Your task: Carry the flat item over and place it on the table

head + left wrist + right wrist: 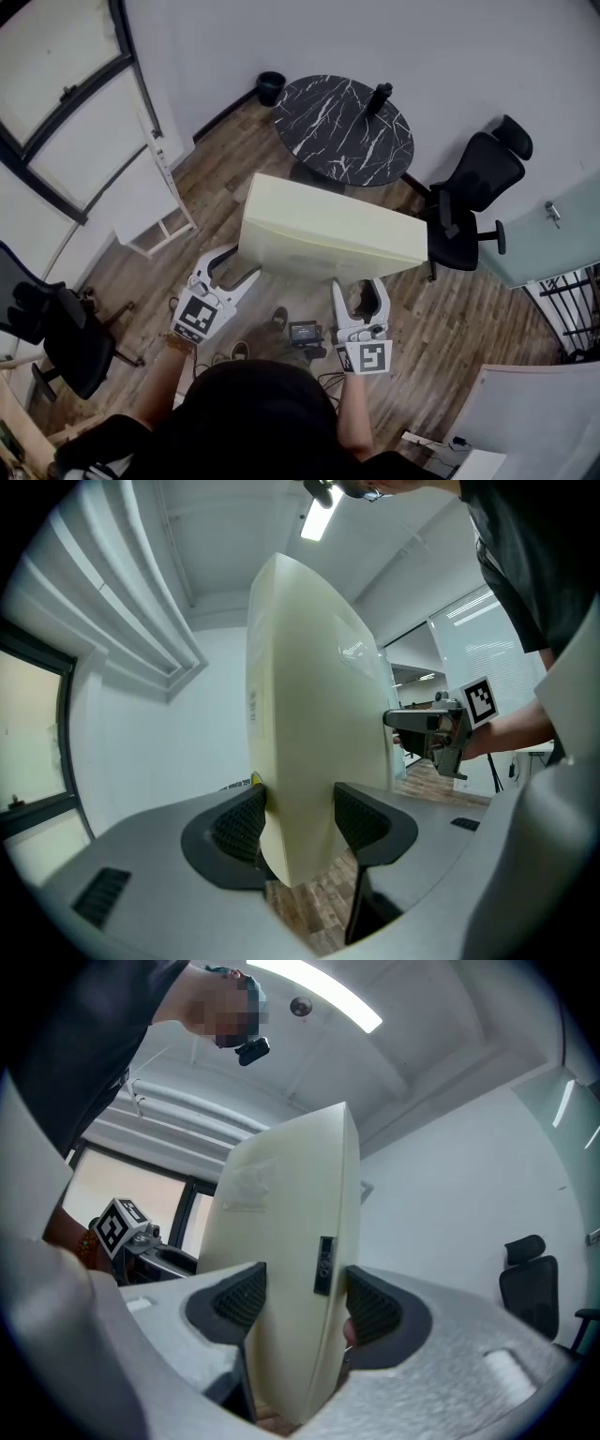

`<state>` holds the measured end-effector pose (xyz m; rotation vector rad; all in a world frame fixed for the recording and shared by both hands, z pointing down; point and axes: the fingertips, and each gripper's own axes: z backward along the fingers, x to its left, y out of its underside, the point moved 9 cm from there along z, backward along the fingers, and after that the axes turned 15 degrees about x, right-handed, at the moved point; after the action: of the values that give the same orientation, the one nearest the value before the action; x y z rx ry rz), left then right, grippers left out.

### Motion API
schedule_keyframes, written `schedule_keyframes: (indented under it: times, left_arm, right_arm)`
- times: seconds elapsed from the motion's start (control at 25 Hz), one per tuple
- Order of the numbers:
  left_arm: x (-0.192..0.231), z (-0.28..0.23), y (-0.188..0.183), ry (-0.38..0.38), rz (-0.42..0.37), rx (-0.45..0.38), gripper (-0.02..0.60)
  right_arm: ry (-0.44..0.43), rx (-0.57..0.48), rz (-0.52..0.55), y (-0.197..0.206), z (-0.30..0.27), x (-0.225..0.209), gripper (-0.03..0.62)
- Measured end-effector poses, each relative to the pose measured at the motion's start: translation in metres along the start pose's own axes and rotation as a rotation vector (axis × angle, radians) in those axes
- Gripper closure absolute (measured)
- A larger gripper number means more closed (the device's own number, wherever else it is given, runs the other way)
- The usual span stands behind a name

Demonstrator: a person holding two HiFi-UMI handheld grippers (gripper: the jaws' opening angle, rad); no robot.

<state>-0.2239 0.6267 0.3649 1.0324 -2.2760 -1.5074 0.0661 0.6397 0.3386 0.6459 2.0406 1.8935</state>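
Jaws of the left gripper [232, 268] and right gripper [361, 291] each pinch the pale flat box [323, 234].

There is one flat cream panel [328, 234] and two grippers: left gripper [234, 265] and right gripper [360, 291]. One round black marble surface [323, 141] bears one dark object [379, 98]. There are two black office chairs, the right chair [473, 187] and the left chair [61, 333], and one black bin [270, 86].

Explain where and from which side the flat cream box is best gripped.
Along its long near edge, one grip toward each end, approached from the carrier's side. The flat box is wide but thin, so jaws span its thickness; the left gripper and right gripper hold it so, likely limiting tilt.
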Motion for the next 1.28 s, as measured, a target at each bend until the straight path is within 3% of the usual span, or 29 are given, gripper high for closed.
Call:
schedule_keyframes:
  times: [0.56, 1.0, 1.28]
  left_arm:
    - [0.008, -0.110, -0.055, -0.033, 0.003, 0.053, 0.354]
    - [0.025, -0.156, -0.062, -0.041, 0.038, 0.067, 0.354]
    - [0.054, -0.205, -0.068, 0.010, 0.046, 0.034, 0.353]
  right_arm:
    - [-0.065, -0.028, -0.028, 0.017, -0.056, -0.123, 0.329]
    - [-0.086, -0.003, -0.026, 0.024, -0.094, -0.160, 0.329]
    - [-0.033, 0.021, -0.005, 0.024, -0.127, -0.185, 0.330]
